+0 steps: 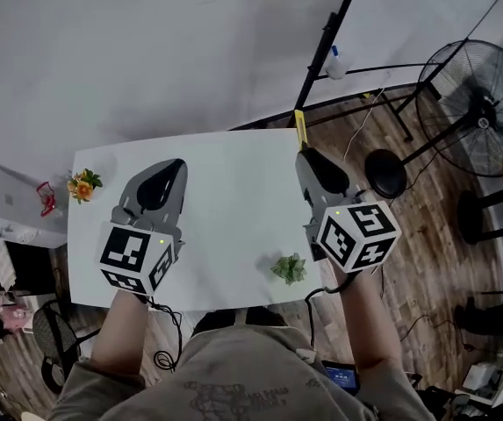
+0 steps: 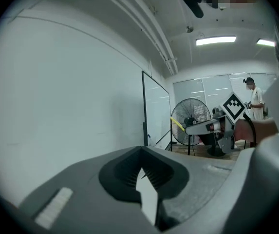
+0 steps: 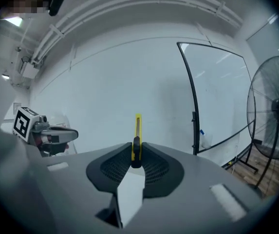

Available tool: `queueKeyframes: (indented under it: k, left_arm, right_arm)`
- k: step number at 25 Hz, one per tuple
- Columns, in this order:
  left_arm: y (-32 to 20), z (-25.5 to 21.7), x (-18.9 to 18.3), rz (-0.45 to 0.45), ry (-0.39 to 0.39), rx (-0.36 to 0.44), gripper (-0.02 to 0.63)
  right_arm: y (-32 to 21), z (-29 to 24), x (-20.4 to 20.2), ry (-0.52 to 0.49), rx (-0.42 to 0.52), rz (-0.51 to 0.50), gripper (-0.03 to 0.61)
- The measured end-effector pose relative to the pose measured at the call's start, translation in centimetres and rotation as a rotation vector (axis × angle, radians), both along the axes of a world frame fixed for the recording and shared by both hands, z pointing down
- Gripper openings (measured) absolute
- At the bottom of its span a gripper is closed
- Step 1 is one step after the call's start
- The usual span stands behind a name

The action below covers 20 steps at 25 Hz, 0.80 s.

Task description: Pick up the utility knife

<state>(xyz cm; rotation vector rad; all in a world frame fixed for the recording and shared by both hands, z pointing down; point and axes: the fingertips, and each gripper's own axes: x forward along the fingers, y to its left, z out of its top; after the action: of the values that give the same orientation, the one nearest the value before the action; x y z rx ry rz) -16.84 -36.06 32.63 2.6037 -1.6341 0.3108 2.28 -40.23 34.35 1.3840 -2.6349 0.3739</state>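
Note:
The yellow utility knife [image 1: 300,130] sticks out from the tips of my right gripper [image 1: 305,154], which is shut on it and held up above the table's right edge. In the right gripper view the knife [image 3: 137,130] stands upright, pinched between the closed jaws of the right gripper [image 3: 136,156]. My left gripper [image 1: 168,172] hovers over the white table [image 1: 225,200] on the left side. Its jaws are shut with nothing between them in the left gripper view [image 2: 141,165].
An orange flower sprig [image 1: 82,184] lies at the table's far left corner and a small green plant [image 1: 290,268] near its front right edge. A floor fan [image 1: 475,103] and a black stand [image 1: 328,38] are on the wooden floor to the right.

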Motion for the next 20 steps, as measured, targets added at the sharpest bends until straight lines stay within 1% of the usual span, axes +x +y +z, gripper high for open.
queueKeyframes:
  k: [6, 9, 11, 13, 16, 20]
  left_arm:
    - [3.0, -4.5, -0.2, 0.010, -0.052, 0.095, 0.001]
    - [4.6, -6.0, -0.2, 0.007, -0.062, 0.127, 0.002]
    - [5.6, -6.4, -0.2, 0.013, -0.045, 0.137, 0.002]
    - [6.5, -6.5, -0.2, 0.019, -0.028, 0.135, 0.002]
    - [7.7, -6.7, -0.4, 0.018, -0.036, 0.138, 0.002]
    - [9.0, -6.3, -0.8, 0.013, -0.060, 0.143, 0.002]
  right_arm:
    - [4.4, -6.1, -1.0, -0.042, 0.144, -0.061, 0.087]
    - [6.7, -7.9, -1.1, -0.066, 0.178, -0.071, 0.087]
    - [8.0, -8.7, -1.2, -0.074, 0.195, -0.077, 0.087]
    - [9.3, -9.2, -1.2, -0.094, 0.198, -0.087, 0.087]
    - [11.2, -9.9, -1.3, -0.155, 0.178, -0.112, 0.087]
    - [13.2, -9.6, -1.4, -0.169, 0.157, -0.131, 0.087]
